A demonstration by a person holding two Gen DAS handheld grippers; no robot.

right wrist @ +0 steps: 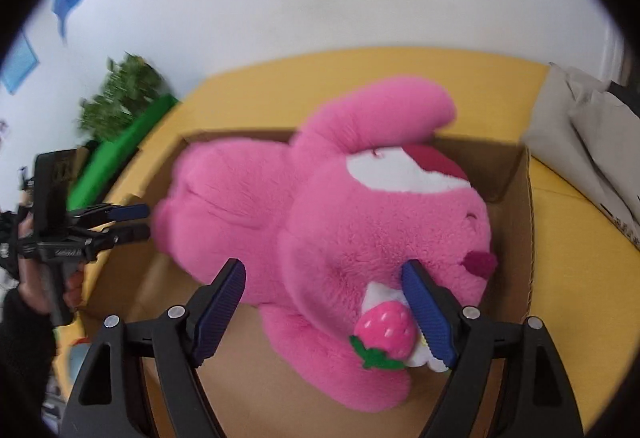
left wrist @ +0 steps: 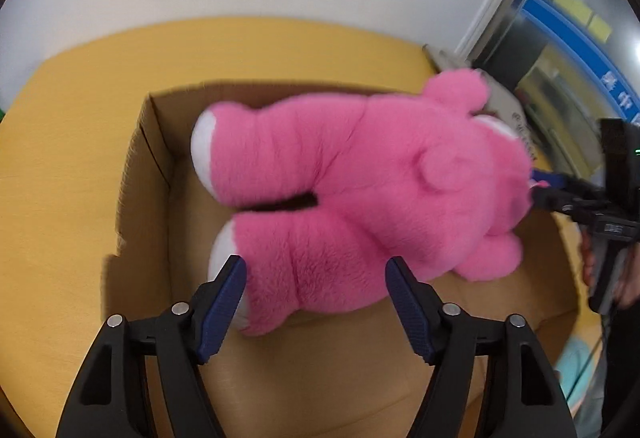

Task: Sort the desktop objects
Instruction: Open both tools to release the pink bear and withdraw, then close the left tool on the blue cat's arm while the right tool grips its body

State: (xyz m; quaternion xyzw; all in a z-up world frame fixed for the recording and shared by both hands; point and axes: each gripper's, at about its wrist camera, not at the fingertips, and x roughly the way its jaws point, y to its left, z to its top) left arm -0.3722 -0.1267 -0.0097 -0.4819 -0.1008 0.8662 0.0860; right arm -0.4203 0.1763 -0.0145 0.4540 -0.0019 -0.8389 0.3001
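Note:
A large pink plush bear (left wrist: 360, 174) lies in an open cardboard box (left wrist: 152, 142) on a yellow table (left wrist: 72, 126). In the left wrist view my left gripper (left wrist: 316, 270) is open, its blue pads either side of the bear's near leg. My right gripper (left wrist: 548, 190) shows at the right by the bear's head. In the right wrist view my right gripper (right wrist: 324, 274) is open around the bear's (right wrist: 328, 222) head, next to a strawberry decoration (right wrist: 384, 334). My left gripper (right wrist: 136, 224) shows at the left by the bear's feet. The box (right wrist: 516, 206) surrounds the bear.
A green object (right wrist: 128, 142) and a leafy plant (right wrist: 120, 98) stand beyond the box's left end. Grey-white cushions (right wrist: 592, 142) lie at the right on the yellow table (right wrist: 580, 278). A white wall is behind. A glass door (left wrist: 560, 38) is at the far right.

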